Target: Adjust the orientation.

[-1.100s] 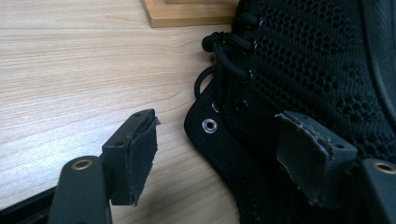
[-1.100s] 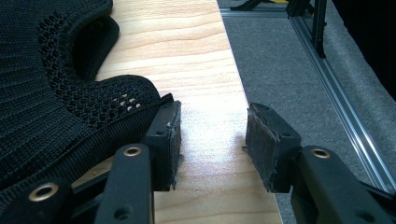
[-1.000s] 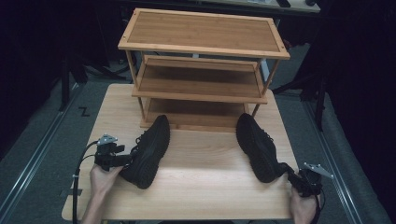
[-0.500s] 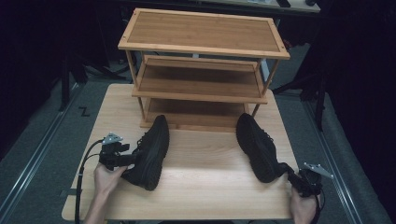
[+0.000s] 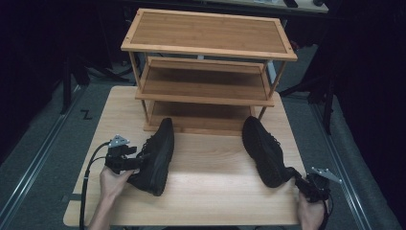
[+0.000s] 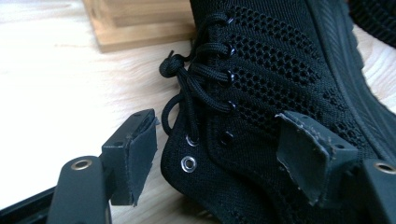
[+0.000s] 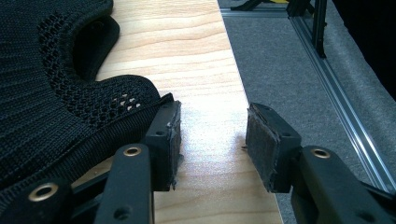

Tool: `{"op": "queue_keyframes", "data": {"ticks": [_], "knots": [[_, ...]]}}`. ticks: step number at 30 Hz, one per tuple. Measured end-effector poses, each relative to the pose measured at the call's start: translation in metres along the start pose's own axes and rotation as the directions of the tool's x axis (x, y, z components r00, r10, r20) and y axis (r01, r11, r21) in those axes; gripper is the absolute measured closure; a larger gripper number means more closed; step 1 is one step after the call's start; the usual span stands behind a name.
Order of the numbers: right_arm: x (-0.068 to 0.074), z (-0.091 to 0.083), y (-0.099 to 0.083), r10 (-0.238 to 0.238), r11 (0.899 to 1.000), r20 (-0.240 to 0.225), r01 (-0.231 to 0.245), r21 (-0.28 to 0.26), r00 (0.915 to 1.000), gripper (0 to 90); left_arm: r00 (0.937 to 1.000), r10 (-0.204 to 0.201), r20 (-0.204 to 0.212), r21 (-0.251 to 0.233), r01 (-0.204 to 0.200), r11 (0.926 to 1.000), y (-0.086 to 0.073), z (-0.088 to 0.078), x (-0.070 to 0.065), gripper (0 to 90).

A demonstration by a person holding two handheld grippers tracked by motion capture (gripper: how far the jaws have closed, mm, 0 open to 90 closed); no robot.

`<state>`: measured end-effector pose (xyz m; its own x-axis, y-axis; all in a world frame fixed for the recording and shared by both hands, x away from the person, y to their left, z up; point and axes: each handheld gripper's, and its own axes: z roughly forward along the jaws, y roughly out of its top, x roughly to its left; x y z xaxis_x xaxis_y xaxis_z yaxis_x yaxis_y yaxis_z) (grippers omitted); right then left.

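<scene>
**Both shoes still on the table, rack empty**

Progress, as we judge it: early stage. We read the job as getting the pair onto the wooden shoe rack (image 5: 207, 72); all three shelves are bare, so nothing is stowed yet.

Left shoe (image 5: 155, 154) lies on the table (image 5: 210, 201) w/ its toe near the rack's bottom-left corner. Our left gripper (image 5: 139, 160) is at its collar: in the left gripper view the jaws stand wide, the laced eyelet flap (image 6: 196, 154) sits between them, one pad (image 6: 140, 163) clear of the fabric, the other over the mesh side. No squeeze yet, so not gripped.

Right shoe (image 5: 263, 151) lies toe toward the rack's bottom-right corner, heel near the table's right edge. Our right gripper (image 5: 299, 181) is at the heel; in the right gripper view (image 7: 212, 140) the jaws are about halfway apart w/ bare tabletop between them, the knit collar (image 7: 93, 116) touching the outside of one jaw. Holding nothing.

Left to do: close on each shoe, lift, slide into a shelf.

In the way: the rack's front posts and the low gap under the middle shelf look tight for the shoes' height. Right shoe's heel is close to the table edge, so a nudge could tip it off. Loose laces (image 6: 187, 84) may snag the left pad.
</scene>
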<state>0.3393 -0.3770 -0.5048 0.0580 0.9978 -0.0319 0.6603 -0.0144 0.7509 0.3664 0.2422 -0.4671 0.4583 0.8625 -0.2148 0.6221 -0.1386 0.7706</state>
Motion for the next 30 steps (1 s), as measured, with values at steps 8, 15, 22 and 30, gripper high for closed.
{"op": "queue_keyframes", "data": {"ticks": [8,15,22,30], "knots": [[0.000,0.000,0.000,0.000,1.000,0.001,0.000,0.000,1.0000,55.3,0.9994,-0.004,0.034,-0.030,0.005,0.9995,0.006,0.002,-0.010,27.6],[0.000,0.000,0.000,0.000,1.000,0.001,0.000,0.000,1.0000,55.0,0.9997,0.005,0.022,-0.035,-0.004,0.9994,0.010,0.002,-0.020,29.3],[0.000,0.000,0.000,0.000,1.000,0.001,0.000,0.000,1.0000,55.0,0.9997,0.018,0.019,-0.025,-0.018,0.9995,0.019,0.006,-0.032,30.1],[0.000,0.000,0.000,0.001,1.000,0.001,-0.001,0.000,1.0000,55.0,0.9996,-0.027,-0.007,-0.024,0.027,0.9993,0.023,0.011,-0.044,33.4]]}}
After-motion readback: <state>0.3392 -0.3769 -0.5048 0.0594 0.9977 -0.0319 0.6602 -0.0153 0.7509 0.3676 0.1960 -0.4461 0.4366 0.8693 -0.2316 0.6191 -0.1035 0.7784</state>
